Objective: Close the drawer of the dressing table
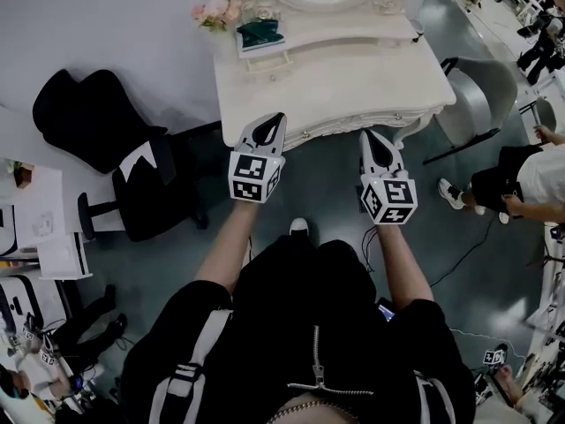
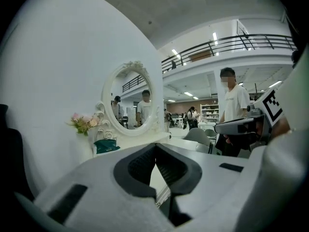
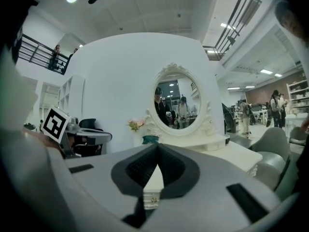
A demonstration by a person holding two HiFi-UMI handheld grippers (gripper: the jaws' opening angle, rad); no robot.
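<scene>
The white carved dressing table (image 1: 353,69) stands against the wall, under an oval mirror (image 3: 176,103). Its drawer front (image 1: 320,133) faces me. In the right gripper view it shows as a white panel with a small metal handle (image 3: 151,200) just past the jaws. How far out the drawer stands I cannot tell. My left gripper (image 1: 275,117) is shut and empty, its tip at the left part of the table's front edge. My right gripper (image 1: 365,136) is also shut and empty, a little short of the front, right of centre.
On the table's back shelf sit pink flowers (image 1: 214,10) and a green item (image 1: 259,34). A black office chair (image 1: 115,140) stands to the left and a grey chair (image 1: 481,95) to the right. A person (image 1: 521,179) sits at far right. A desk with papers (image 1: 35,219) is at far left.
</scene>
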